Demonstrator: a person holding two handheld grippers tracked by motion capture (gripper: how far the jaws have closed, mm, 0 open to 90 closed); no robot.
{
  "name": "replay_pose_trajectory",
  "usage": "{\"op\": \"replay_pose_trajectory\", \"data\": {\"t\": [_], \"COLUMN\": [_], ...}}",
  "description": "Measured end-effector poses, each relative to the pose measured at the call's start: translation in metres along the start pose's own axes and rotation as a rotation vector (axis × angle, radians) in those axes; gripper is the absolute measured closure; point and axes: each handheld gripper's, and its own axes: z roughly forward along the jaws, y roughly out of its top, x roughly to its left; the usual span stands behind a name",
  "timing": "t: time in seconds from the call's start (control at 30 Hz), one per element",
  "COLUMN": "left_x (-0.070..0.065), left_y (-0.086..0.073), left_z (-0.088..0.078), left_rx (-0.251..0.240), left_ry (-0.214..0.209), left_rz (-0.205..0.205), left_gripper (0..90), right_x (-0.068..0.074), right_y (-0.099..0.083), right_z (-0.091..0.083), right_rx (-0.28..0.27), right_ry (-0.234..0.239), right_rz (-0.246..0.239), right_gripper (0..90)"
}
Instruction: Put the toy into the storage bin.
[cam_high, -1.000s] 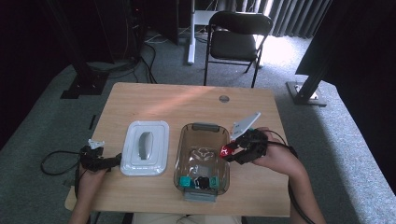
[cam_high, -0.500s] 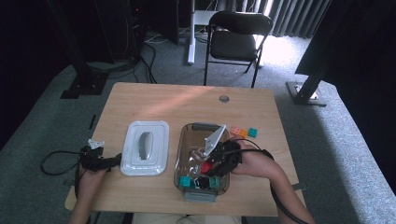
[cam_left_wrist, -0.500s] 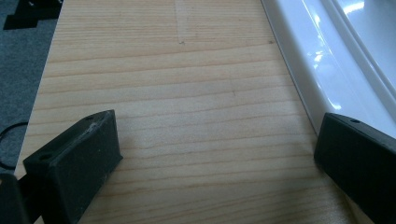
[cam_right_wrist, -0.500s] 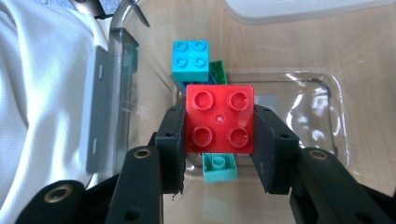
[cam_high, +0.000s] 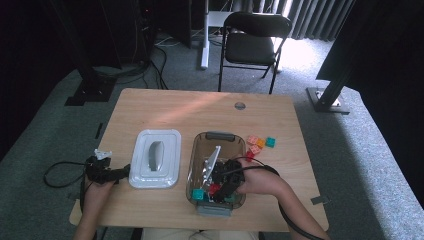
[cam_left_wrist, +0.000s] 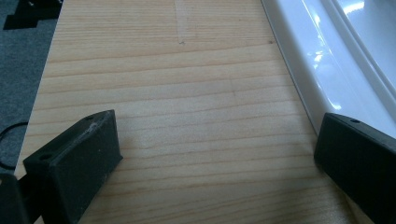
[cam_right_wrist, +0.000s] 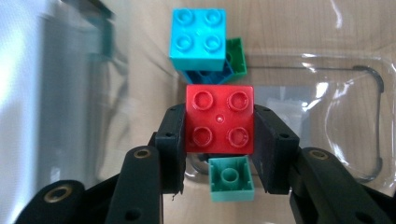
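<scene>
One red brick (cam_right_wrist: 219, 120), clamped between the jaws of the right hand-held gripper (cam_right_wrist: 219, 140) low inside the clear box (cam_high: 200, 150), could tip or bounce off the loose bricks beneath if released unevenly, while the left hand-held gripper (cam_left_wrist: 215, 154) rests spread and empty.

Red brick (cam_right_wrist: 219, 119) clamped in the hand-held gripper (cam_right_wrist: 218, 140) above clear tub (cam_right_wrist: 369, 140), cyan brick (cam_right_wrist: 197, 37) beyond.

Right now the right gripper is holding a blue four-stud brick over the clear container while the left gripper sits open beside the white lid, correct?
Not quite: the brick clamped in the right gripper is red, as the right gripper view shows. The rest stands: it hangs over the clear container, and the left gripper sits open beside the white lid.
</scene>
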Motion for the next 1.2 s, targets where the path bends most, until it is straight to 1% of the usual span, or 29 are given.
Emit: {"op": "replay_pose_trajectory", "data": {"t": [0.13, 0.17, 0.27, 0.3, 0.33, 0.4, 0.43, 0.47, 0.5, 0.53, 0.57, 0.6, 0.73, 0.83, 1.0, 1.07, 1.1, 1.13, 1.2], "left_x": [0.000, 0.000, 0.000, 0.000, 0.000, 0.000, 0.000, 0.000, 0.000, 0.000, 0.000, 0.000, 0.000, 0.000, 0.000, 0.000, 0.000, 0.000, 0.000], "left_y": [0.000, 0.000, 0.000, 0.000, 0.000, 0.000, 0.000, 0.000, 0.000, 0.000, 0.000, 0.000, 0.000, 0.000, 0.000, 0.000, 0.000, 0.000, 0.000], "left_z": [0.000, 0.000, 0.000, 0.000, 0.000, 0.000, 0.000, 0.000, 0.000, 0.000, 0.000, 0.000, 0.000, 0.000, 0.000, 0.000, 0.000, 0.000, 0.000], "left_rx": [-0.001, 0.000, 0.000, -0.001, -0.001, -0.001, -0.001, -0.001, -0.001, -0.001, 0.000, 0.000, 0.000, -0.001, -0.001, -0.001, -0.001, -0.001, -0.001], "left_ry": [0.000, 0.000, 0.000, 0.000, 0.000, 0.000, 0.000, 0.000, 0.000, 0.000, 0.000, 0.000, 0.000, 0.000, -0.001, -0.001, -0.001, -0.001, -0.001], "left_rz": [-0.001, -0.001, 0.000, -0.001, -0.001, -0.001, -0.001, -0.001, -0.001, -0.001, 0.000, 0.000, 0.000, -0.001, -0.001, -0.001, -0.001, 0.000, -0.001], "left_gripper": [0.8, 0.8, 0.8, 0.8, 0.8, 0.8, 0.8, 0.8, 0.8, 0.8, 0.8, 0.8, 0.8, 0.8, 0.8, 0.8, 0.8, 0.8, 0.8], "right_x": [-0.002, -0.002, -0.001, -0.001, 0.000, 0.001, 0.002, 0.002, 0.002, 0.003, 0.003, 0.003, 0.000, -0.002, -0.007, -0.008, -0.008, -0.008, -0.010], "right_y": [0.003, 0.004, 0.006, 0.006, 0.007, 0.008, 0.009, 0.009, 0.009, 0.010, 0.010, 0.010, 0.006, -0.001, -0.015, -0.021, -0.021, -0.023, -0.034], "right_z": [0.009, 0.011, 0.011, 0.012, 0.015, 0.017, 0.018, 0.018, 0.019, 0.019, 0.019, 0.018, 0.009, -0.002, -0.022, -0.029, -0.029, -0.033, -0.046], "right_rx": [0.036, 0.039, 0.048, 0.057, 0.079, 0.096, 0.108, 0.108, 0.114, 0.115, 0.114, 0.115, 0.083, 0.044, -0.030, -0.049, -0.049, -0.055, -0.089], "right_ry": [0.009, 0.009, 0.011, 0.005, -0.003, 0.000, 0.009, 0.009, 0.017, 0.030, 0.036, 0.032, 0.012, -0.003, -0.035, -0.045, -0.045, -0.056, -0.075], "right_rz": [-0.006, -0.013, -0.010, -0.009, -0.015, -0.026, -0.028, -0.028, -0.035, -0.035, -0.032, -0.028, -0.006, 0.018, 0.061, 0.073, 0.073, 0.078, 0.106], "right_gripper": [58.7, 58.7, 58.6, 58.5, 58.3, 58.0, 56.8, 56.8, 56.0, 53.1, 52.9, 52.9, 52.8, 52.6, 51.7, 51.8, 51.8, 51.8, 51.8]}}
